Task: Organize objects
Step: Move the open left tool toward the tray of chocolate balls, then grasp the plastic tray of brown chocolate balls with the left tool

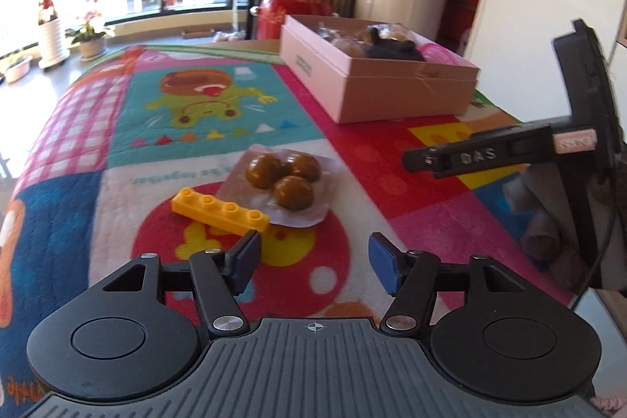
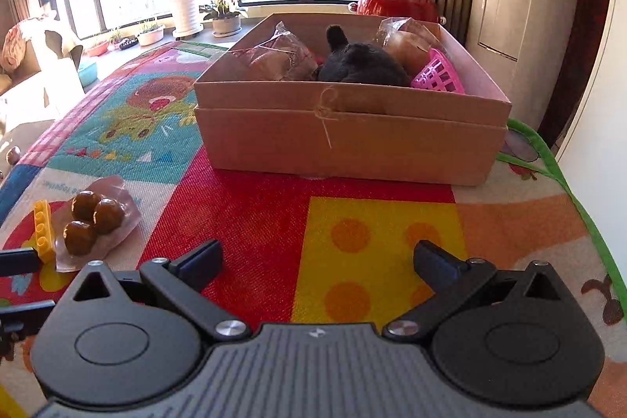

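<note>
A clear packet of three brown balls [image 1: 283,181] lies on the colourful mat, with a yellow toy brick [image 1: 219,210] touching its near left side. My left gripper [image 1: 311,259] is open and empty just short of them. Both also show at the left of the right wrist view: the packet [image 2: 92,218] and the brick [image 2: 44,230]. My right gripper [image 2: 317,261] is open and empty above the mat, facing the cardboard box [image 2: 348,140]. The box [image 1: 376,93] holds wrapped buns, a black plush toy [image 2: 360,63] and a pink basket [image 2: 439,77].
The mat [image 1: 117,112] covers a table that ends at the right along a white wall. A red pot [image 2: 395,2] stands behind the box. Potted plants [image 2: 225,18] sit on the window ledge. The right gripper's body [image 1: 509,147] shows at the right of the left wrist view.
</note>
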The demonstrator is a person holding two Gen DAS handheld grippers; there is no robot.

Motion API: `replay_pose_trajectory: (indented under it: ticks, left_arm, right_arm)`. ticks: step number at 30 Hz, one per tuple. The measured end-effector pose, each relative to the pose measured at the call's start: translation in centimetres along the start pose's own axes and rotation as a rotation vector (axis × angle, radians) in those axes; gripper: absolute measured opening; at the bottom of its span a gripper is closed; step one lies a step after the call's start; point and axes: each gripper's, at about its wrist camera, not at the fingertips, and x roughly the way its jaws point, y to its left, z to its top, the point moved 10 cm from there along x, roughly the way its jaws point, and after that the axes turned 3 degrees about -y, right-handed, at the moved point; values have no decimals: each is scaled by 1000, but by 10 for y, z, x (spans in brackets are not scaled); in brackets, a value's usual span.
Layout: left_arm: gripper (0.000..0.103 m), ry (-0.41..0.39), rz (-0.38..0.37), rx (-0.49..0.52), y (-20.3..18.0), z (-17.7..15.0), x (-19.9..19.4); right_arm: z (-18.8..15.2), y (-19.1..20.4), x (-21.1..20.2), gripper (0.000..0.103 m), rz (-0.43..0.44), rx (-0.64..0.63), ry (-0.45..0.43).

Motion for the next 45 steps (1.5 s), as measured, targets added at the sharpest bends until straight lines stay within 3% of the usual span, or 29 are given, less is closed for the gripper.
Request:
replay_pose_trajectory:
  ticks: [3, 7, 10, 14, 18, 21, 27, 33, 38, 45]
  left_arm:
    - [62, -57, -24, 70, -13, 6, -10]
    - [62, -139, 39, 138, -8, 25, -18]
    - [62, -128, 47, 121, 3, 40, -6]
    - [61, -55, 69, 90, 26, 46, 29]
    - [66, 5, 4, 8, 32, 40, 49]
    - [67, 2, -8, 46, 21, 38, 51]
    - [83, 22, 5, 119, -2, 37, 62]
    - [89, 20, 27, 101, -5, 41, 73]
    - [89, 15, 36, 111, -5, 41, 72]
    - [81, -6, 26, 110, -1, 41, 69]
  right_arm:
    - [0, 1, 1, 103, 3, 2, -2]
    - [1, 1, 1, 103, 2, 2, -2]
    - [1, 2, 2, 103, -1, -2, 0]
    - [1, 2, 2, 103, -3, -3, 0]
    - [1, 2, 3, 103, -3, -3, 0]
    - [1, 2, 3, 103, -5, -5, 1]
    - [1, 2, 3, 103, -6, -5, 1]
    - [1, 0, 4, 103, -13, 7, 5]
    - [2, 0, 5, 103, -14, 6, 7]
    - [3, -1, 6, 103, 8, -4, 21]
